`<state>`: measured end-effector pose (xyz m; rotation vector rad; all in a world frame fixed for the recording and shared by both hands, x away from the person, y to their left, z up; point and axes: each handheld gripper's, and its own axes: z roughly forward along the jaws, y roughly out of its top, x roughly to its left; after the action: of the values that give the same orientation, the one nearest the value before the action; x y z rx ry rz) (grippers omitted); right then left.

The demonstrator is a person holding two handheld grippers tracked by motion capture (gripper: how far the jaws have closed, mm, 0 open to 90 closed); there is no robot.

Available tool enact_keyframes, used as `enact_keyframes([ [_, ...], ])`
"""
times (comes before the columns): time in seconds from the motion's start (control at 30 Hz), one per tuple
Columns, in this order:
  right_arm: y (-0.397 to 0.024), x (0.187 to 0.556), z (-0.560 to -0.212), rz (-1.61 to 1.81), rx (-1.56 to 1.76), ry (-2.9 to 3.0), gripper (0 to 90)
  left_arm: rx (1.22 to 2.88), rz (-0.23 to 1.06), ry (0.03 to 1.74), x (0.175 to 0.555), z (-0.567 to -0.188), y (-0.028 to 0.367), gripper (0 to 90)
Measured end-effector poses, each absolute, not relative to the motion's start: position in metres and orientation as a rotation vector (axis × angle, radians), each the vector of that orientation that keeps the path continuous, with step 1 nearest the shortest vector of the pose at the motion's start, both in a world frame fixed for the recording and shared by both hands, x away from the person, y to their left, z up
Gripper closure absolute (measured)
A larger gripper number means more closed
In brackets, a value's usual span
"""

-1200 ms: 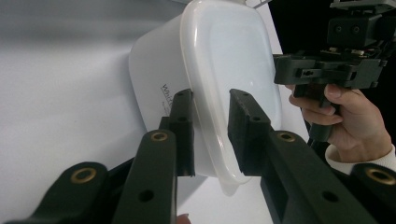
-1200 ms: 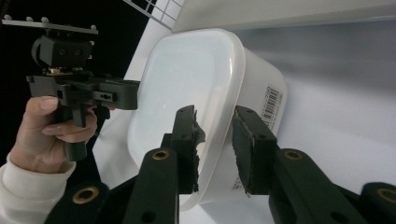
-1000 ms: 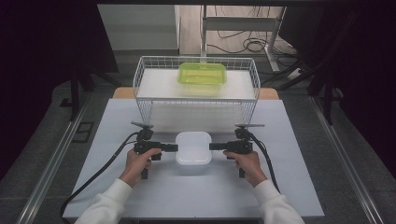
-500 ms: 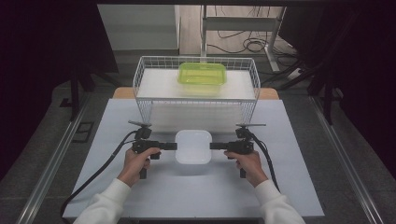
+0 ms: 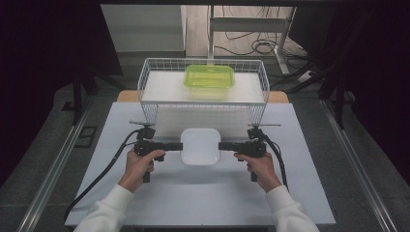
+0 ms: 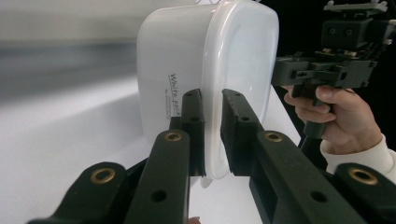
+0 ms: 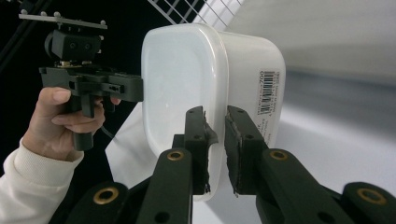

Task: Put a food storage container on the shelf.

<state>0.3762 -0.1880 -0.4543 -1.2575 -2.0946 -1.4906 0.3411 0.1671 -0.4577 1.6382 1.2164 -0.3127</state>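
White lidded plastic box [image 5: 200,146] | lid up, level, long axis toward wire basket [image 5: 150,87] | rim pinched by left gripper [image 5: 177,146], right gripper [image 5: 224,146].

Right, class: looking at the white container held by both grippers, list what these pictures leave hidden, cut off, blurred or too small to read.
- Inside the white container: hidden by its lid in the high view.
- Whether it clears the table: no view settles that.
- Barcode label: digits too small, right gripper view.
- Side lettering: partly hidden by the left gripper, left gripper view.
- Green container contents: too small, high view.
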Motion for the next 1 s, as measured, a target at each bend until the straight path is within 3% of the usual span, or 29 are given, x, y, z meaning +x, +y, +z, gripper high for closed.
enact_keyframes([
  [1.0, -0.18, 0.371, -0.352, -1.709, -1.12, -2.207, 79.0, 1.607, -0.154, 1.078, 0.34, -0.359, 0.176, 79.6],
])
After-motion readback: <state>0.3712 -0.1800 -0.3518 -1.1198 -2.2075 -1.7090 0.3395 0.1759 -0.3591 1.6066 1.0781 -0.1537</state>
